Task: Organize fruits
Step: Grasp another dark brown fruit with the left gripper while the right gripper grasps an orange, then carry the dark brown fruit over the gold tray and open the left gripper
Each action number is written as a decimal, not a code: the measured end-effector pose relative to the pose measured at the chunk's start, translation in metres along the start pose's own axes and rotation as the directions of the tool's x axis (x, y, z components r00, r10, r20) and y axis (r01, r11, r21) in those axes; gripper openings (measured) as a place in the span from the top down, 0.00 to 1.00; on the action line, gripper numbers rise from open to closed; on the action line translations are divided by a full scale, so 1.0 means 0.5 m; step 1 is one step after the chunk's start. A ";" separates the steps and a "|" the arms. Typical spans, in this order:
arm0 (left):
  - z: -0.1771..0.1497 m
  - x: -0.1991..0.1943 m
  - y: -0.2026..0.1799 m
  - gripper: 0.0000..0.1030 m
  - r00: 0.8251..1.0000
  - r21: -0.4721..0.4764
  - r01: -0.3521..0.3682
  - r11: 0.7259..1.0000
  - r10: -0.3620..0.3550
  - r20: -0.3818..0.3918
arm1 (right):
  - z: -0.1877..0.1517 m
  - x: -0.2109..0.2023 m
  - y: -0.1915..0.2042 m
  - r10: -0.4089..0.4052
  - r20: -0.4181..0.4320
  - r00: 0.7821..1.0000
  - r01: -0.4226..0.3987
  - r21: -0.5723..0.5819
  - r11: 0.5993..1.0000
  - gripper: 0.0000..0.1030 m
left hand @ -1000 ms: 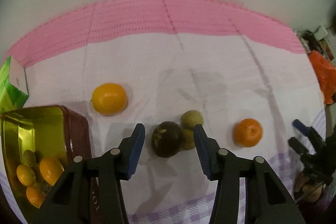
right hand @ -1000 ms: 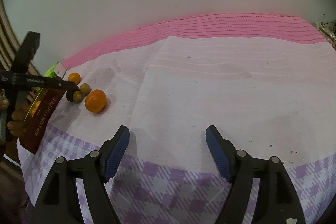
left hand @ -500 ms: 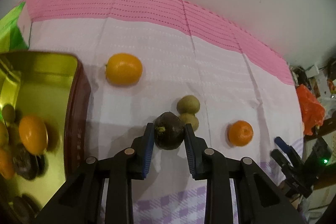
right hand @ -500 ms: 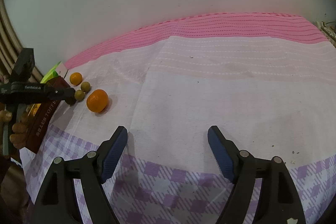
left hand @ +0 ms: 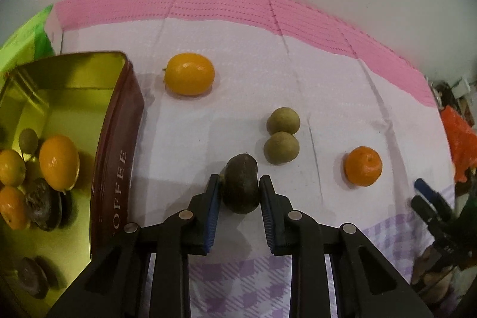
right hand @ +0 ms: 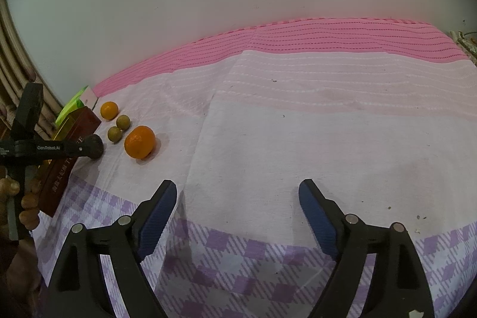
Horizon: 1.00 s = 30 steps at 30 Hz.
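Four loose fruits: they lie on my cloth-covered table (left hand: 244, 97), beside the tin.
Tin (left hand: 116, 145): at the far left, gold inside, brown wall with lettering; it already holds several orange fruits and dark ones.
Green box (left hand: 26, 35): behind the tin, at the left edge.
Yellow-orange fruit (left hand: 189, 74): on the cloth just right of the tin's far corner.
My left gripper (left hand: 240, 188): clenched on the dark fruit (left hand: 241, 184); both blue pads press its sides, near the tin's wall. I cannot tell whether the fruit touches the cloth.
Two green-brown fruits: the far one (left hand: 283, 121) and the near one (left hand: 281, 147) touch each other, just right of the dark fruit.
Orange (left hand: 363, 166): alone, further right, apart from the pair.
My right gripper (right hand: 237, 206): released, its jaws have just been opening wider, nothing between them; it hangs over bare cloth near the purple checked border, well apart from the fruits.
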<state>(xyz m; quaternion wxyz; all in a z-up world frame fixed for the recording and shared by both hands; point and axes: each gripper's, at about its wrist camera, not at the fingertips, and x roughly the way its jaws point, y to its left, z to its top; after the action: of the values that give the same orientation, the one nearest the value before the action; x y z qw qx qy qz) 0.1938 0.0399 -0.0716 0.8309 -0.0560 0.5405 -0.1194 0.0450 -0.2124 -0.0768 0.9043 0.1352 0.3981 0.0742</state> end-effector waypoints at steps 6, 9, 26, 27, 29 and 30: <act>-0.018 -0.025 0.003 0.75 0.998 -0.039 -0.001 0.999 0.003 0.056 | 0.001 0.003 0.004 0.001 -0.005 1.000 -0.001 -0.006 1.000 0.18; -0.040 -0.066 -0.006 0.75 0.996 -0.056 0.019 0.998 -0.014 0.091 | 0.002 0.003 0.009 -0.019 -0.003 1.000 0.019 -0.010 1.000 0.18; -0.153 -0.203 -0.062 0.74 0.989 -0.019 0.067 0.998 -0.064 0.132 | 0.084 0.160 0.236 0.034 -0.078 0.996 -0.058 -0.332 0.941 0.38; -0.155 -0.208 -0.061 0.74 0.989 -0.021 0.068 0.998 -0.064 0.135 | 0.083 0.167 0.231 0.034 -0.097 0.995 -0.064 -0.326 0.943 0.47; -0.162 -0.218 -0.056 0.74 0.988 -0.031 0.067 0.997 -0.062 0.144 | 0.082 0.176 0.242 0.013 -0.103 0.995 -0.047 -0.342 0.939 0.66; -0.166 -0.223 -0.053 0.74 0.987 -0.035 0.066 0.997 -0.060 0.149 | 0.080 0.176 0.250 -0.001 -0.112 0.994 -0.039 -0.352 0.935 0.67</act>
<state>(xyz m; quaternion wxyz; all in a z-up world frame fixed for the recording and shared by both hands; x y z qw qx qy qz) 0.0713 0.0461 -0.0009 0.8633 -0.0984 0.4775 -0.1303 0.1304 -0.0796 -0.0749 0.8897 -0.0300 0.4264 0.1605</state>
